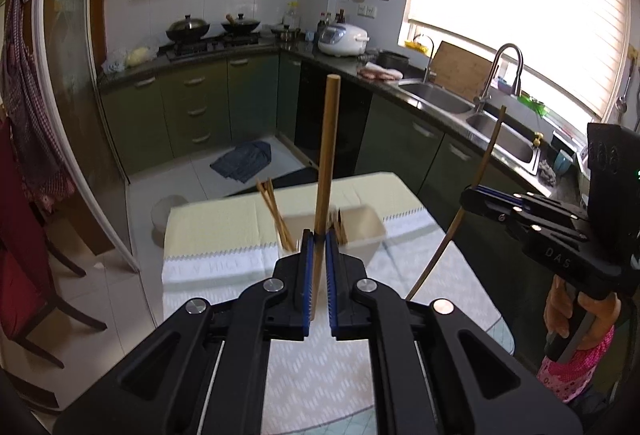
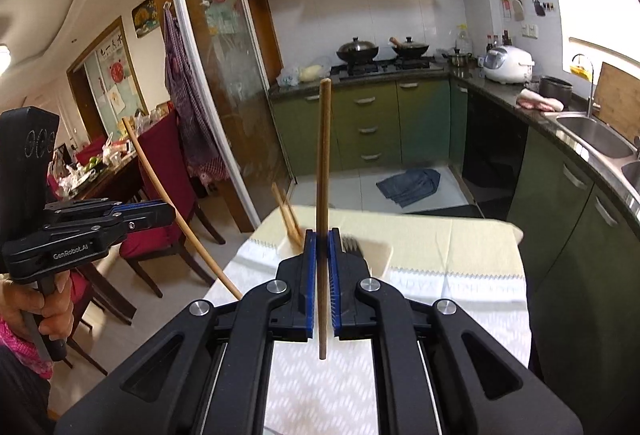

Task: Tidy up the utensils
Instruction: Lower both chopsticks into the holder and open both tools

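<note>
Left claw (image 1: pixel 319 235) clamped on one long round wooden chopstick (image 1: pixel 326 171); right claw (image 2: pixel 319 235) clamped on another (image 2: pixel 322 171), both raised above the cloth-covered bench (image 1: pixel 304 363). Partly done: several chopsticks already standing in the cream rectangular plastic holder (image 1: pixel 362 231); held pair still to be inserted.

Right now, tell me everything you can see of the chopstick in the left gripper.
The chopstick is a plain, light wooden stick, looking round with a flat blunt top end. It stands nearly upright, clamped low on its length between the blue pads of the shut left gripper, with a short stub below them. It hangs above the cloth-covered table, in front of the white utensil holder. Only the pads touch it.
</note>
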The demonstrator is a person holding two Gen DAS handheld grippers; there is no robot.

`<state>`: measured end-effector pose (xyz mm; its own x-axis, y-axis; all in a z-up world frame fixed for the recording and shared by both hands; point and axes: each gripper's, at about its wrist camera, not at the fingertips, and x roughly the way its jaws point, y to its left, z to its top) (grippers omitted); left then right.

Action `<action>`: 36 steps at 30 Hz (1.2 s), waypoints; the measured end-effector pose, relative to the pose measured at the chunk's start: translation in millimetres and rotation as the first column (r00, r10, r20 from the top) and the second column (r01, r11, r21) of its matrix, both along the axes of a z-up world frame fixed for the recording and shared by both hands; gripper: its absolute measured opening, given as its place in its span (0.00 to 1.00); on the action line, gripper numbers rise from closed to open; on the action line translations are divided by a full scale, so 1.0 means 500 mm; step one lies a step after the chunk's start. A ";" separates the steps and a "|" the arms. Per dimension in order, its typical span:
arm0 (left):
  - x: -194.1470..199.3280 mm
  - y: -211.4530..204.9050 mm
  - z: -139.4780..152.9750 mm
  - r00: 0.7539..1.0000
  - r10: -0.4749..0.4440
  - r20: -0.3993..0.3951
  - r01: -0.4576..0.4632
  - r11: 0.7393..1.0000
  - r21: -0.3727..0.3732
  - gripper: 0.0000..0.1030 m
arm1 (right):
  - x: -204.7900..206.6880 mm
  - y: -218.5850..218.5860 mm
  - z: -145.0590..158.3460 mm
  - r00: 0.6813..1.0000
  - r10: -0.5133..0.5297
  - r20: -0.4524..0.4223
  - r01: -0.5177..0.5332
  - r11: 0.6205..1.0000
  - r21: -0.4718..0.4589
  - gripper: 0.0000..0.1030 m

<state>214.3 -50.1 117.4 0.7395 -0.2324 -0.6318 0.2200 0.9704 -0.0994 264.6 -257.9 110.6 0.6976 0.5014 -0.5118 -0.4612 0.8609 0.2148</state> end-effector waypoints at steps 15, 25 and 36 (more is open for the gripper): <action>0.144 0.001 0.075 0.996 0.027 0.080 -0.025 1.000 -0.019 0.06 | 0.168 0.021 0.069 0.998 -0.038 0.053 0.037 0.999 0.013 0.07; 0.224 -0.007 -0.023 1.000 0.016 0.005 -0.016 1.000 -0.021 0.06 | 0.258 0.051 -0.017 0.999 -0.037 0.008 0.037 0.999 -0.012 0.07; 0.223 -0.011 -0.182 0.993 0.003 -0.122 -0.008 0.999 -0.041 0.06 | 0.254 0.084 -0.176 0.998 -0.041 -0.055 0.037 0.996 -0.080 0.07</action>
<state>325.8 -55.5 26.3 0.6590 -0.2567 -0.7070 0.1986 0.9660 -0.1656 391.4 -215.8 22.7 0.6845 0.4306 -0.5883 -0.4158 0.8934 0.1700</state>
